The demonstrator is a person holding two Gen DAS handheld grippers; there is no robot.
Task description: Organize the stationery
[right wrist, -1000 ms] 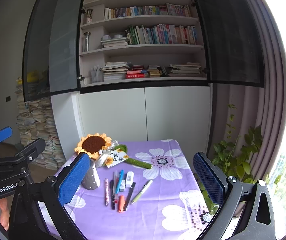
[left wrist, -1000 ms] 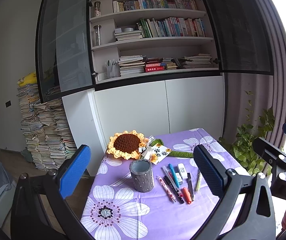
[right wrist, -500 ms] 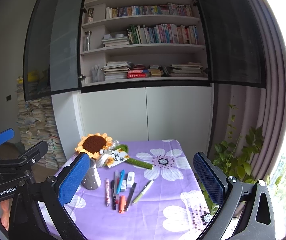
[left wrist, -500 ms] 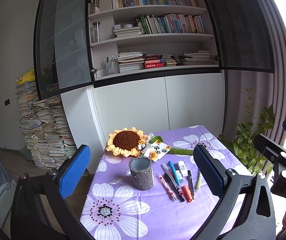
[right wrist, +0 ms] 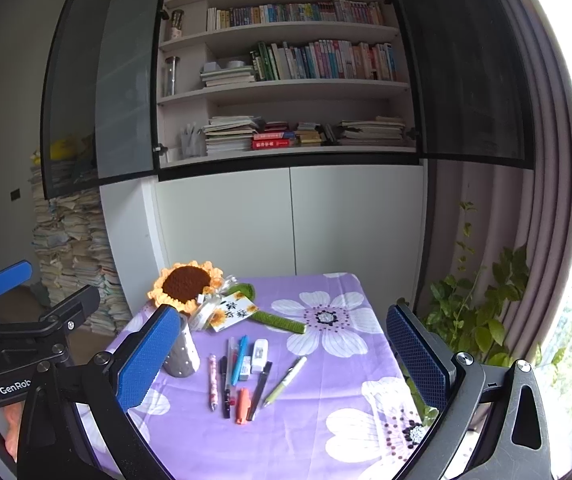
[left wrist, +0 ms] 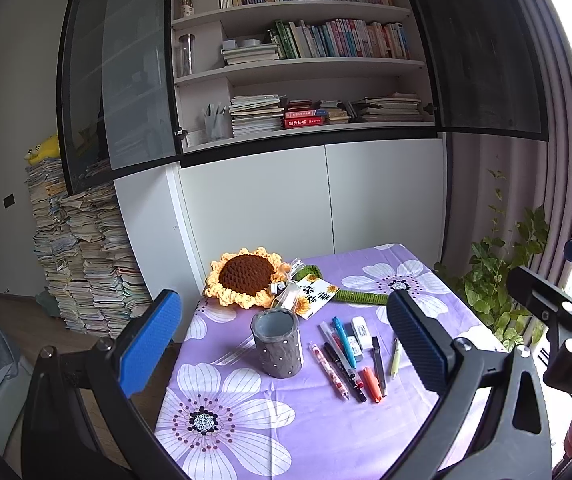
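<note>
A grey dotted pen cup (left wrist: 278, 347) (right wrist: 182, 356) stands upright on a purple flowered tablecloth (left wrist: 246, 432) (right wrist: 326, 432). Right of it lie several pens in a row: a pink patterned pen (left wrist: 328, 370) (right wrist: 213, 382), a black pen (left wrist: 344, 372), a blue pen (left wrist: 344, 340) (right wrist: 240, 358), an orange marker (left wrist: 371, 384) (right wrist: 241, 400) and a green pen (left wrist: 395, 360) (right wrist: 284, 380). White erasers (left wrist: 360, 330) (right wrist: 259, 354) lie among them. My left gripper (left wrist: 282, 344) and right gripper (right wrist: 282, 356) hover open above the near side of the table, holding nothing.
A crocheted sunflower (left wrist: 248, 276) (right wrist: 186, 286) with a green stem and a paper tag (left wrist: 312, 294) lies at the table's far side. Behind are white cabinets and a bookshelf (left wrist: 306, 60). Stacked papers (left wrist: 78, 248) stand left, a leafy plant (right wrist: 482, 320) right.
Both views have tilted slightly upward and drawn a little nearer the table. Nothing on the table has moved, and both grippers stay open.
</note>
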